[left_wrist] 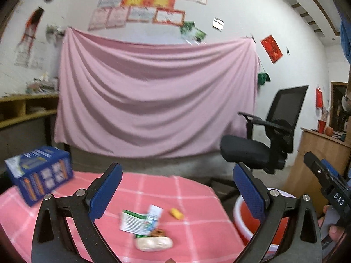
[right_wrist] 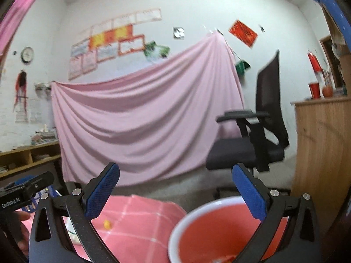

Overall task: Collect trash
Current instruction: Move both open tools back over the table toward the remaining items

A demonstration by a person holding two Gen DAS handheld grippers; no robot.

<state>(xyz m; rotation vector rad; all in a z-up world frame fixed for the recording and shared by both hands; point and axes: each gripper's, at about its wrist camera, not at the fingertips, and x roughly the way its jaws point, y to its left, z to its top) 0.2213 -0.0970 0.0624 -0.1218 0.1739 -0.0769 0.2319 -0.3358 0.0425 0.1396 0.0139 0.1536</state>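
On the pink checked tablecloth (left_wrist: 153,188) lie a green-and-white wrapper (left_wrist: 140,220), a pale plastic-wrapped lump (left_wrist: 153,243), a small brown snack piece (left_wrist: 158,233) and a small yellow piece (left_wrist: 176,213). My left gripper (left_wrist: 177,192) is open and empty, above and just behind this trash. A red bucket with a white rim (right_wrist: 210,230) stands to the right of the table; its edge shows in the left wrist view (left_wrist: 241,219). My right gripper (right_wrist: 175,195) is open and empty above the bucket's near side. The yellow piece (right_wrist: 107,224) shows at its left.
A blue printed box (left_wrist: 39,173) stands on the table's far left. A black office chair (left_wrist: 263,140) is behind the bucket. A wooden cabinet (right_wrist: 322,153) stands at the right. A pink sheet (left_wrist: 153,96) hangs on the back wall.
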